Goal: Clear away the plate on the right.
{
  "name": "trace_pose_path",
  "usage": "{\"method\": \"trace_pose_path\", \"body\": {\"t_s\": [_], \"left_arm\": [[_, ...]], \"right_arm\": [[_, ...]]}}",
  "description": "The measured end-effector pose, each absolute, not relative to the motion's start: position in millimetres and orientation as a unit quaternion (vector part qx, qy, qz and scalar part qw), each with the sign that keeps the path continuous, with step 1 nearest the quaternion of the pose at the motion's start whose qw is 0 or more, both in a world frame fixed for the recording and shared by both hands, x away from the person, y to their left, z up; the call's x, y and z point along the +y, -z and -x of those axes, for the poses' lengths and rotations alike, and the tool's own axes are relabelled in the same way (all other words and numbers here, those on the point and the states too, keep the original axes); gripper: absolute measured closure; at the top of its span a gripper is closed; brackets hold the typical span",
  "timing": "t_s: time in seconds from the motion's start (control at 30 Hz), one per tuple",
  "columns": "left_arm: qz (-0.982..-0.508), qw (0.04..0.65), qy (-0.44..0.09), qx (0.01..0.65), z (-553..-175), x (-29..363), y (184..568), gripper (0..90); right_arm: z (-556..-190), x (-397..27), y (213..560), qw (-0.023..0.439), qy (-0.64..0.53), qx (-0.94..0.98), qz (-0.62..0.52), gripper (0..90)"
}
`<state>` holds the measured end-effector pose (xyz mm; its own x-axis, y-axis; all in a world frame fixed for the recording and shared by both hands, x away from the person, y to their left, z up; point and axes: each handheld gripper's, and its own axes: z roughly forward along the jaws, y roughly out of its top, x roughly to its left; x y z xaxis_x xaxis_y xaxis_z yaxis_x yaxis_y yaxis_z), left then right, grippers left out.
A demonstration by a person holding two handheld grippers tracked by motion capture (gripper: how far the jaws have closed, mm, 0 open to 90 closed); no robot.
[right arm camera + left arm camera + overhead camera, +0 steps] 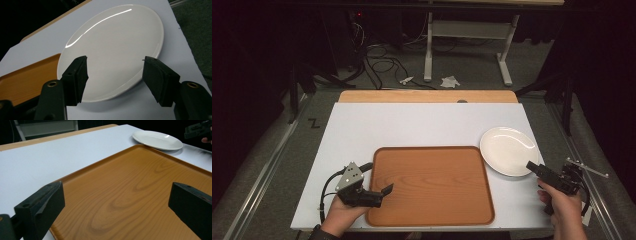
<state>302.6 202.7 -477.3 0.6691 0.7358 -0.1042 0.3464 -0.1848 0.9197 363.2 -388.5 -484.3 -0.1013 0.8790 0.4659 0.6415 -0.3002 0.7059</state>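
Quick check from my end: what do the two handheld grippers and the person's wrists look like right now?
Both are black pistol-style units. The left gripper carries a grey three-cornered plate with dark dots and trails a looping black cable. The right gripper has a thin pale bar behind it. Blocky black jaws, brass-coloured screws at their bases. A dark band on the left wrist.

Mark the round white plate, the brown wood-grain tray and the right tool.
round white plate (507, 150): high view, middle of its bare face.
brown wood-grain tray (432, 150): high view, far rim.
right tool (533, 167): high view, midway between its black fingertips, at the plate's near edge.
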Motion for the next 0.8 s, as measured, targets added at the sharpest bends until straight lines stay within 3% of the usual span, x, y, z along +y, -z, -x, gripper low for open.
{"method": "trace_pose_path", "body": {"t_s": [0.07,0.27,0.8], "left_arm": [[-0.747,0.525,-0.186,0.362,-302,203,477,1.2],[-0.748,0.526,-0.186,0.36,-303,205,477,1.7],[-0.746,0.529,-0.189,0.357,-302,204,476,2.5]], "right_arm": [[-364,-389,485,0.124,-0.464,0.577,-0.661,38.8],[-367,-395,492,0.057,-0.474,0.54,-0.694,37.2],[-371,-402,502,-0.012,-0.473,0.501,-0.724,39.4]]}}
